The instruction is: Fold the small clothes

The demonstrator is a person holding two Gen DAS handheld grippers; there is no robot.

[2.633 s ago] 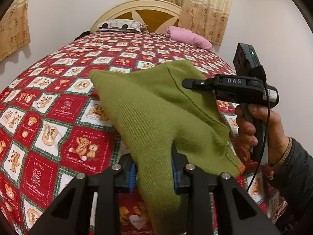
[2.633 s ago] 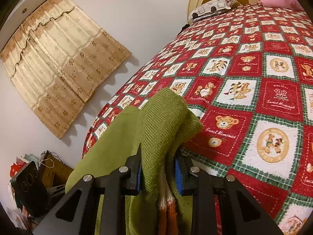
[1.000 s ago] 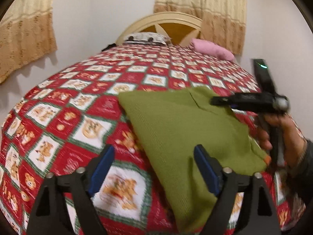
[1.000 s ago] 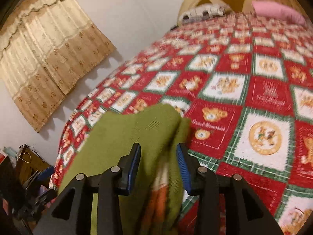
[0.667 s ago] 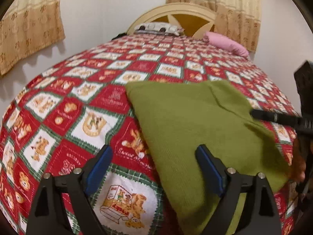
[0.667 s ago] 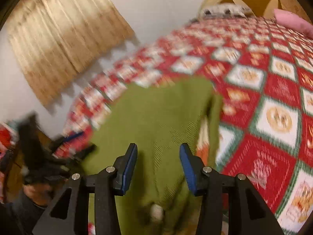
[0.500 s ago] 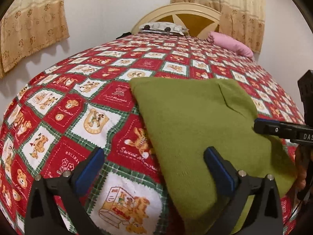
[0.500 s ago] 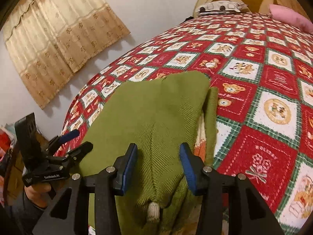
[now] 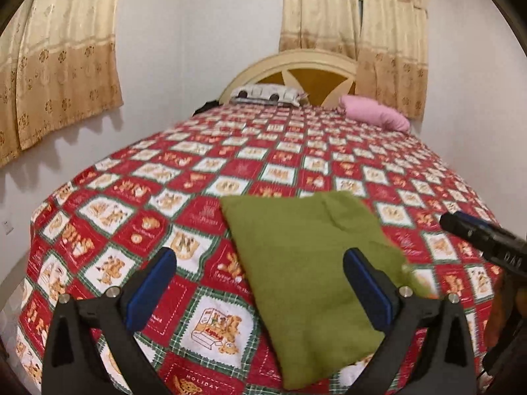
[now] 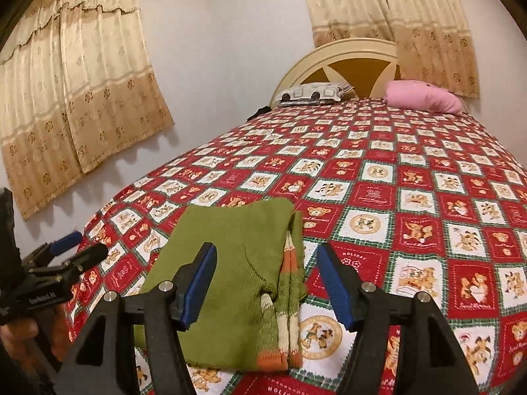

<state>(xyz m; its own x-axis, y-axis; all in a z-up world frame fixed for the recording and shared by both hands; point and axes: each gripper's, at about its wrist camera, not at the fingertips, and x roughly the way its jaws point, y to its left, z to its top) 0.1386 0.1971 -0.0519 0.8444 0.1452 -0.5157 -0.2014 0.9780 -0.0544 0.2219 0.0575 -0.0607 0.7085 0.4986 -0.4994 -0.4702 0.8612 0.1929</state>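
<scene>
A small green knit sweater (image 9: 306, 263) lies folded on the red teddy-bear quilt (image 9: 204, 177), near the bed's front edge. In the right wrist view the sweater (image 10: 237, 263) shows cream and orange striped cuffs (image 10: 286, 299) along its right side. My left gripper (image 9: 259, 258) hangs open wide above and short of it, gripping nothing. The jaws of my right gripper (image 10: 266, 253) are opening, and the sweater lies on the bed beyond them, untouched by the pads. Each gripper shows in the other's view: the right gripper (image 9: 484, 240) at the right edge, the left gripper (image 10: 66, 253) at the left edge.
A patterned pillow (image 9: 266, 93) and a pink pillow (image 9: 375, 115) lie by the cream headboard (image 9: 293, 65). Beige curtains (image 10: 82, 98) hang on the white walls. The quilt drops off at the bed's left edge (image 9: 36, 223). A hand (image 10: 19, 332) holds the left gripper.
Both grippers have let go of the sweater, which now lies flat on the quilt. They have drawn back and risen, and the right jaws stand wider.
</scene>
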